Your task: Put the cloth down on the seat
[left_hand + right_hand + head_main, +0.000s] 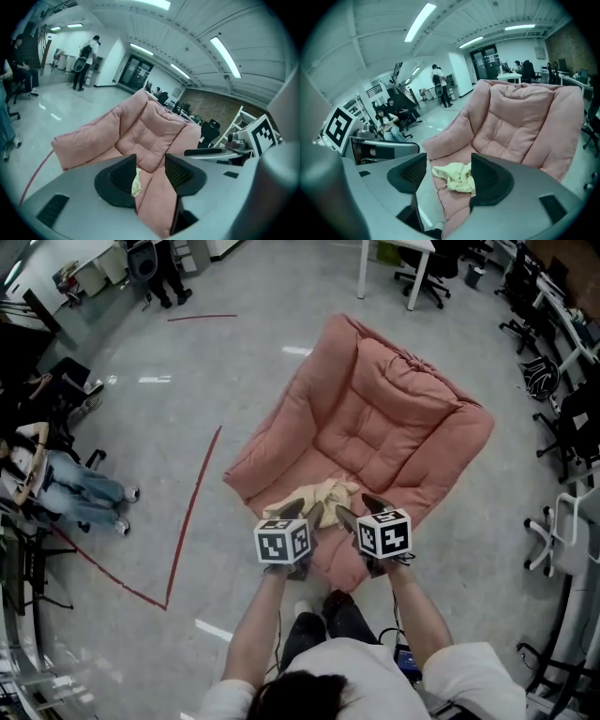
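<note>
**A:** How do the fingers of the left gripper (150,161) stand?

**B:** Its 2 dark fingers (123,176) stand apart, with nothing pressed between them. In the left gripper view only a sliver of the cloth (136,183) shows beside the left-hand finger, low in the frame. It lies further off on the pink armchair (145,136).

**A:** And the right gripper (449,159)?

**B:** It is spread as well, and its fingers (490,180) grip nothing. The pale yellow cloth (454,177) shows in the gap, low in the middle of that frame. It lies crumpled on the seat (454,206), clear of both pads.

**A:** Where does the head view put it?

**B:** The cloth (323,493) is just below the frame's centre, bunched at the front edge of the seat (375,442). The left gripper (302,512) and the right gripper (361,510) sit side by side under it. Each one's marker cube (283,542) faces the camera. The person's 2 forearms (253,634) run down to the bottom edge.

**A:** And further out?

**B:** The armchair (422,395) fills the centre and upper right, set at a slant on the grey floor (234,362). A red line (192,507) runs to its left. A seated person (56,474) is at the far left edge, and black office chairs (572,418) line the right edge. A white table (413,282) stands at the top.
</note>
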`<state>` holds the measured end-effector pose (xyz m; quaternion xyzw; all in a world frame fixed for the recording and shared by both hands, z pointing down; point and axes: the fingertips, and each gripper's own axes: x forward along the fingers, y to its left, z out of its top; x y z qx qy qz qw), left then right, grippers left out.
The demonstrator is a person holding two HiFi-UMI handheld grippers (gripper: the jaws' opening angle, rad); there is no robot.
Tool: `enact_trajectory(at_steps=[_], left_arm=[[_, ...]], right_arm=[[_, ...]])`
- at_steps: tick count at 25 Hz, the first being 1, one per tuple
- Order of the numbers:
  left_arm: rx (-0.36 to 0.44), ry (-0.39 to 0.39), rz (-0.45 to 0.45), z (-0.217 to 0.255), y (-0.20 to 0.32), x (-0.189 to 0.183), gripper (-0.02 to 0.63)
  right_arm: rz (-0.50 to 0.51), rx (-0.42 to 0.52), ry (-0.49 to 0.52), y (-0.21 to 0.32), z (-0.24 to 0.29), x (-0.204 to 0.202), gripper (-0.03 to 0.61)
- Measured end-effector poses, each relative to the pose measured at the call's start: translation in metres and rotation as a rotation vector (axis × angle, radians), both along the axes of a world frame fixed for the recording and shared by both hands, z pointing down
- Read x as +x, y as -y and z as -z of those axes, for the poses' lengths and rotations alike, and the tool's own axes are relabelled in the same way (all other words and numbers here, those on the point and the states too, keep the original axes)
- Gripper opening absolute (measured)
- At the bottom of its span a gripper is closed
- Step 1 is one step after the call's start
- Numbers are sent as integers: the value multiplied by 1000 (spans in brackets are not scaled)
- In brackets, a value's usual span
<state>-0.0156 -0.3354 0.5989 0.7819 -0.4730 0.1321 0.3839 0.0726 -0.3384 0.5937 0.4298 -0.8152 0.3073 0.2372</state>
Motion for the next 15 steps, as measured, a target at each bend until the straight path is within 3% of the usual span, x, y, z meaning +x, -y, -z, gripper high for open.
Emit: enact_trajectory(at_steps=[3,8,15], left_arm=[[63,-5,3,31,-22,5,181],[123,-21,47,69,-66,-10,95],[164,-51,30,94,-117,-33,75]], right_arm=[[-25,93,1,-21,36,6,204],[-47,187,34,-63,79,-13,154],[-149,229,53,-112,111,-35,47]])
